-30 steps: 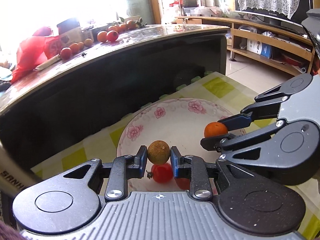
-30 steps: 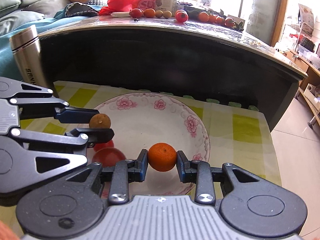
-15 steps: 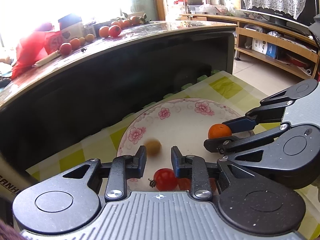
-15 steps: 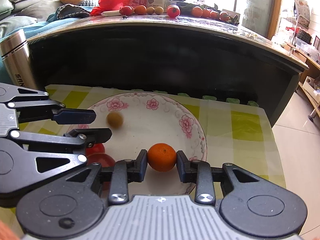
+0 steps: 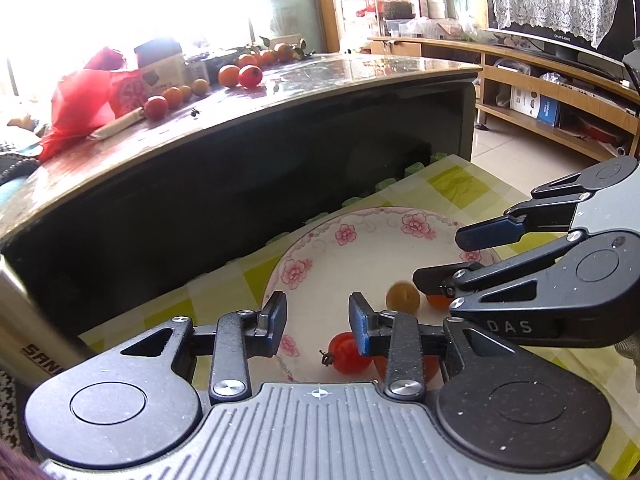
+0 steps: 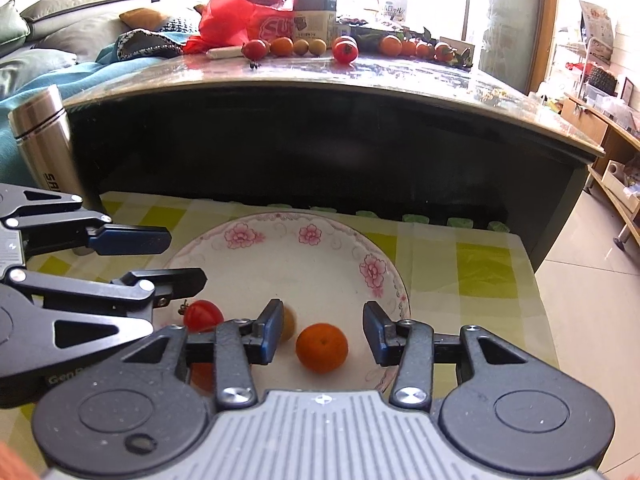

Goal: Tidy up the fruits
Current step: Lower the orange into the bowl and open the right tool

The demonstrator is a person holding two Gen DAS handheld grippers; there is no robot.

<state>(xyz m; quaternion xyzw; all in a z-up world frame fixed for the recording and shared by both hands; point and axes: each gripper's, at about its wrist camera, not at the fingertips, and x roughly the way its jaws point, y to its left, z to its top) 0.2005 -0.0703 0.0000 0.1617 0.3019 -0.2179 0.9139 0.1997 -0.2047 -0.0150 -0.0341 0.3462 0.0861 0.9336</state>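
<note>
White porcelain with pink flowers: plate (image 6: 372,268) lying on yellow-and-white checked cloth (image 6: 484,264), just in front of dark low table (image 6: 320,140). Above the plate, both grippers, side by side. Left gripper (image 5: 318,318) with fingers apart, nothing between the pads, only bare plate seen through the gap. Right gripper (image 6: 320,330) also with fingers wide apart, holding nothing. Between and below the right fingers, in the right wrist view, small orange fruit (image 6: 322,347) resting on the plate, free, touching neither pad. Just beside it to the left, half hidden behind the left pad of this gripper, round tan-brown fruit (image 6: 287,326); same fruit slightly blurred in the left wrist view, close to the tip of the right gripper. Further left on the plate, red cherry tomato (image 6: 203,315) with small dry stem, under the lower finger of the left gripper. One more red piece low behind the gripper body, too hidden to name. On top of the dark table, far back, row of more tomatoes and oranges (image 6: 348,49), next to red plastic bag (image 6: 236,20) and small carton box (image 6: 314,14). At far left, upright steel flask (image 6: 46,140) standing at the edge of the cloth. Behind it, sofa with cushions (image 6: 80,24).
</note>
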